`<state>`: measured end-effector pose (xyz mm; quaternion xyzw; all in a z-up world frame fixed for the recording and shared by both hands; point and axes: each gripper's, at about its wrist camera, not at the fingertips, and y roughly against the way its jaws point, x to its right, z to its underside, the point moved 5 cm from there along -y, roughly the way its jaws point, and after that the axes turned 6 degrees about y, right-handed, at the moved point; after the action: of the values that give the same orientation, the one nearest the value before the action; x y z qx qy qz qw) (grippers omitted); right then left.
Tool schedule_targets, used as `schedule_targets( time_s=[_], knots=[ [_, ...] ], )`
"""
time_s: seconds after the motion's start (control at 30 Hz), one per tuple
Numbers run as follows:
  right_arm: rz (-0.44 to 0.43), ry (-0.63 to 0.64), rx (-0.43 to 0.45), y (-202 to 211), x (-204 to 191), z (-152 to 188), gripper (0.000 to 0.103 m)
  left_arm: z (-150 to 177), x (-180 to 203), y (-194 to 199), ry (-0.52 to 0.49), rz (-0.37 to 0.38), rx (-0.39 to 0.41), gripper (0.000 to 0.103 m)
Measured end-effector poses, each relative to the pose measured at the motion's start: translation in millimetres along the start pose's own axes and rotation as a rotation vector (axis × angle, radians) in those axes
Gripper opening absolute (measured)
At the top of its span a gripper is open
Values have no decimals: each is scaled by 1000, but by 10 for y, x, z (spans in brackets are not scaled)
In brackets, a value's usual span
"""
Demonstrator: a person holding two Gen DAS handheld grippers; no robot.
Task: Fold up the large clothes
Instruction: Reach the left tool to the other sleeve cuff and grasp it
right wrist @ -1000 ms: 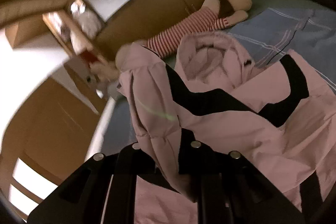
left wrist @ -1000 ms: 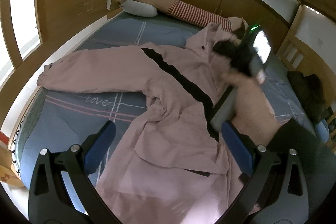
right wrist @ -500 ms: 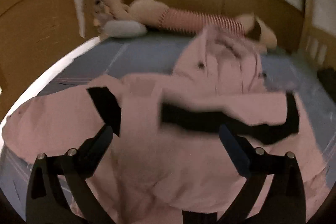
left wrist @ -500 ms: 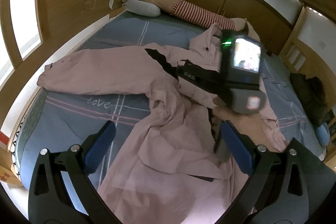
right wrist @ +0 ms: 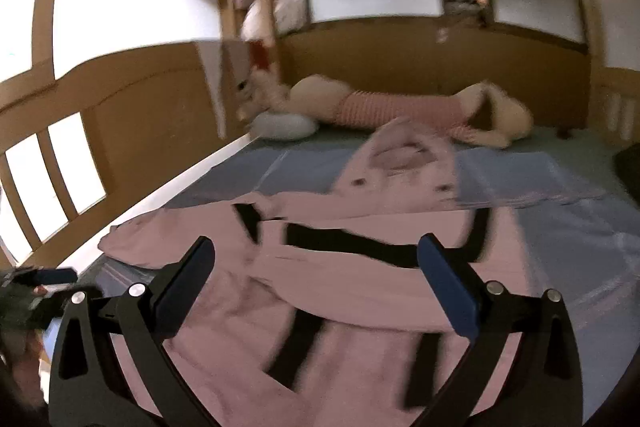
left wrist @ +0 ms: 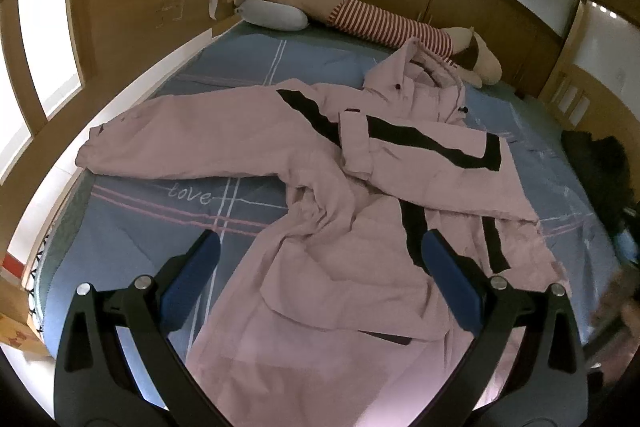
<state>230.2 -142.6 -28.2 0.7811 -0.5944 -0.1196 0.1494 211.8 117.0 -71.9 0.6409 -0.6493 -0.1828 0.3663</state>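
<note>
A pink coat (left wrist: 320, 195) lies spread across a blue bed (left wrist: 168, 195), its hood at 1 o'clock and one sleeve folded over the chest. The left claw (left wrist: 320, 271) and right claw (right wrist: 316, 275) both hover above it, jaws apart, gripping nothing.

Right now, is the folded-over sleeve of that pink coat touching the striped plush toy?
Apart. The left wrist view shows blue bedsheet and the hood between the sleeve and the plush toy.
</note>
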Motion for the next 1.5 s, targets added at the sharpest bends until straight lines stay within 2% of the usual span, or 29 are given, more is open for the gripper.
schedule_targets(
  time_s=[0.1,0.2,0.33,0.4,0.47,0.63,0.7,0.77,0.83,0.9,1.07,1.13,1.23,1.3,1.33,1.37,1.5],
  knots=[
    [57,-16,63,487,375,112,102,54,76,-19,-32,-16,-2,101],
    [180,-22,138,1067,735,257,102,86,113,-22,-44,-33,5,101],
    [211,16,187,1405,885,276,102,92,157,14,-55,-77,59,101],
    [219,73,189,1432,879,308,102,87,196,32,-77,-105,93,101],
    [225,136,148,1377,848,387,102,85,218,22,-80,-103,98,101],
    [190,149,76,1287,861,517,102,93,236,-43,-84,-105,88,101],
    [182,150,76,1312,881,516,102,84,236,-54,-72,-86,81,101],
    [183,144,81,1348,897,507,102,35,203,-53,-36,-30,65,101],
    [181,130,91,1373,932,485,102,-76,91,-9,35,74,49,101],
    [181,116,95,1383,961,473,102,-294,-226,140,179,170,91,101],
    [175,105,90,1401,967,474,102,-647,-1241,430,502,313,184,101],
    [173,113,85,1393,946,483,102,-656,-1683,423,633,364,178,101],
    [169,118,80,1380,928,491,102,-596,-2149,295,791,498,155,101],
    [164,115,78,1371,911,497,102,-450,-2531,128,986,586,162,101],
    [161,115,76,1365,901,497,102,-404,-2630,63,1034,597,158,101],
    [158,117,74,1360,893,497,102,-318,-2768,-81,1094,574,134,101],
    [144,123,70,1329,814,487,102,-130,-3010,-494,1188,494,58,101]
  ],
)
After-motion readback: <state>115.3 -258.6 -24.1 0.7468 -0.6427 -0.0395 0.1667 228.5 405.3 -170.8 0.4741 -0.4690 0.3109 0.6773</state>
